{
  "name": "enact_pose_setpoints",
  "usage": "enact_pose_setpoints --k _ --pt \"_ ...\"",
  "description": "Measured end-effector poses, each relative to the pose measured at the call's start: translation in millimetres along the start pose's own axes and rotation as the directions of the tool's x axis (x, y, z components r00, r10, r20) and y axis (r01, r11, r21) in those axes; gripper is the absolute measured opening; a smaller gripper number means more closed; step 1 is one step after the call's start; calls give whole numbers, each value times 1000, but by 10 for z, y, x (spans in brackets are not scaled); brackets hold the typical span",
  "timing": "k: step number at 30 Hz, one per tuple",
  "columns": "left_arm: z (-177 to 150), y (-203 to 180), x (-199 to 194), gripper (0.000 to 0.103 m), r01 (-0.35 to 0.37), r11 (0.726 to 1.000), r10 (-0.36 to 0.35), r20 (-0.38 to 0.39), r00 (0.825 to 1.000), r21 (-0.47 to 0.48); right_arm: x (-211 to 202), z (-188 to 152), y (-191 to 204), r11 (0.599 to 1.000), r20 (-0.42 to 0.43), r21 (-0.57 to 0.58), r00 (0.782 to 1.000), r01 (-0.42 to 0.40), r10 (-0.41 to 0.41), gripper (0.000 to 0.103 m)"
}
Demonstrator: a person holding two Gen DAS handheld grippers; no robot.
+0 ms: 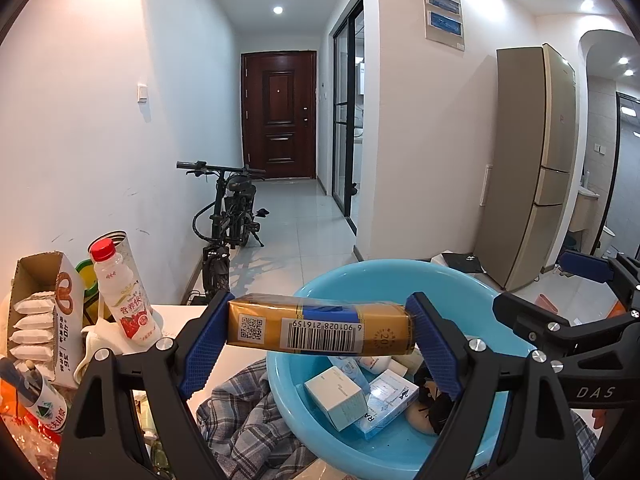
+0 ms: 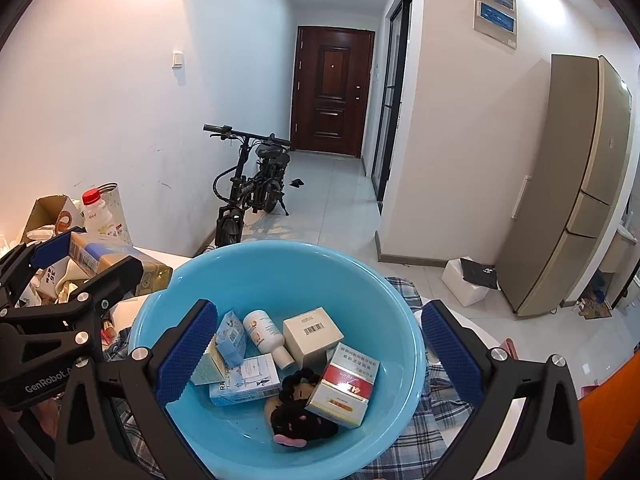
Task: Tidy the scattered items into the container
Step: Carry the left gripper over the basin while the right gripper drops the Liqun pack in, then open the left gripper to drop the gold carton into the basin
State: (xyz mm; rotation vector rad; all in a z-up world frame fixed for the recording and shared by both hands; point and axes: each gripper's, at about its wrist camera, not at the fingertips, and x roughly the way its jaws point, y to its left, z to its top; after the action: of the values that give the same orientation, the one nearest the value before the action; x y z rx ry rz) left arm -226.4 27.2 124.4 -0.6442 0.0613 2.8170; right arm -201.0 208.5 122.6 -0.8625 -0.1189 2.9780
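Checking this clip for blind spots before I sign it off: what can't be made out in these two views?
- Left wrist view: the gold and blue packet held in the left gripper hides the blue plastic basin's far contents.
- Right wrist view: the open right gripper's finger covers part of the pale box.
- Both views: the checked cloth is cut off at the bottom edge.

The gold carton (image 1: 320, 326) clamped in the left gripper (image 1: 316, 340) carried an upside-down barcode numbered 6 901028 216159, a QR code and a round "20" mark. The right gripper's (image 1: 592, 392) arm read "DAS"; the left gripper's body showed "GenRobot.A". A blue-and-white box (image 1: 386, 402) in the basin (image 1: 360, 276) began "RA". The snack box (image 1: 64, 320) bore "36".
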Motion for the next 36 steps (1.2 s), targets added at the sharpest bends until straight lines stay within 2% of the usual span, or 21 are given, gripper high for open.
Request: enact_pose_setpoints --k 30,32,35,36 --pt "20 -40 -20 85 18 1000 -18 -5 1000 -4 -24 -36 -54 1000 -18 -7 999 -26 26 103" --pt "25 -28 -12 87 22 1000 -22 -4 1000 -7 -21 -31 -48 1000 -18 -7 1000 -25 25 103" --pt "32 24 53 103 13 999 -14 -36 999 -36 -19 -29 -45 1000 -21 -9 1000 -23 23 103" --pt "32 48 80 103 13 999 -15 -49 999 -46 -20 -31 -51 1000 -22 -10 1000 -21 21 103"
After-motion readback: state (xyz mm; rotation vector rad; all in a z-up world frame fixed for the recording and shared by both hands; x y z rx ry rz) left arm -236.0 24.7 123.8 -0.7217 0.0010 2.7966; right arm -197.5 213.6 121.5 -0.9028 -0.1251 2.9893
